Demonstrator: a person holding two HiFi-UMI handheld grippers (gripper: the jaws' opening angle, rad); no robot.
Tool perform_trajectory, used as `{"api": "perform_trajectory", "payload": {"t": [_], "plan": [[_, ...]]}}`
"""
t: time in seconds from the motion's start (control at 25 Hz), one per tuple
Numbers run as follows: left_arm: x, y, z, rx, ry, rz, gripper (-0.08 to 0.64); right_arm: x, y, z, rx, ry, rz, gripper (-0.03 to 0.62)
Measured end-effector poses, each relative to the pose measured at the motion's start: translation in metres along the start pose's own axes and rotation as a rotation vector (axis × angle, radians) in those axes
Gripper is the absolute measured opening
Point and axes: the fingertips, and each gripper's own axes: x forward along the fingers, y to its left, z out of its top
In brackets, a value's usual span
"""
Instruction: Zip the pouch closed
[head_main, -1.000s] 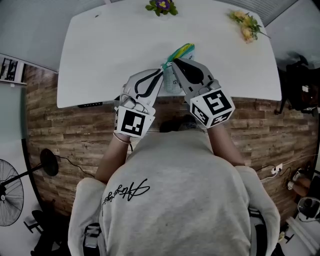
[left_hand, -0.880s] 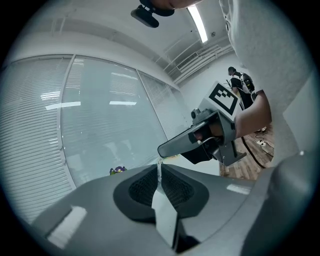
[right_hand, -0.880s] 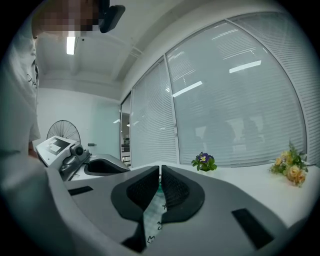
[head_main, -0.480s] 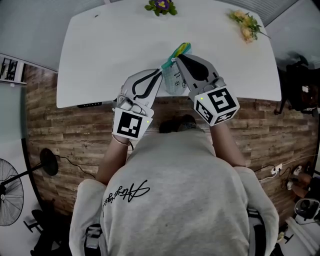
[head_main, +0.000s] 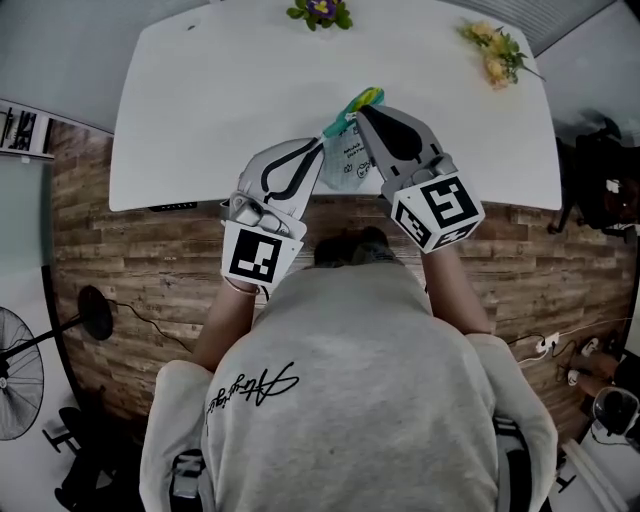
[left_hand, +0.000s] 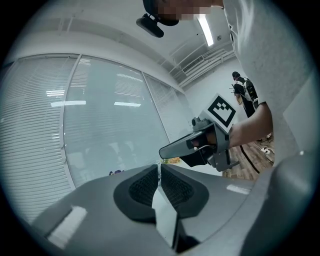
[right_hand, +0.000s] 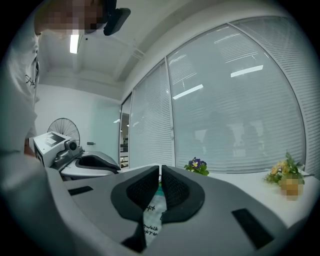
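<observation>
Right gripper (head_main: 363, 112) edged right; its fingers (right_hand: 175, 192) and left gripper's (head_main: 322, 146) clamp pouch (head_main: 347, 163) over table (head_main: 200, 90).

Pouch (head_main: 345, 165) between my two grippers, over the near edge of the table (head_main: 200, 90).

My left gripper (head_main: 322, 146) is on the pouch's left and my right gripper (head_main: 361, 112) on its right, farther from me, with pouch material inside each pair of jaws. A flower plant (head_main: 318, 12) stands at the table's far edge, a second bunch of flowers (head_main: 492, 48) near its far right corner. A fan (head_main: 20, 372) stands on the floor to my left.
</observation>
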Motion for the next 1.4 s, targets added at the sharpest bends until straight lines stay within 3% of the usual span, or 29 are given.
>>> {"api": "perform_trajectory", "payload": {"t": [0.4, 1.4], "plan": [[0.006, -0.004, 0.003, -0.02, 0.036, 0.002, 0.018, -0.005, -0.029, -0.005, 0.06, 0.014, 0.028, 0.014], [0.034, -0.018, 0.023, -0.023, 0.047, 0.024, 0.018, -0.013, -0.07, -0.005, -0.023, 0.031, 0.028, 0.002]]}}
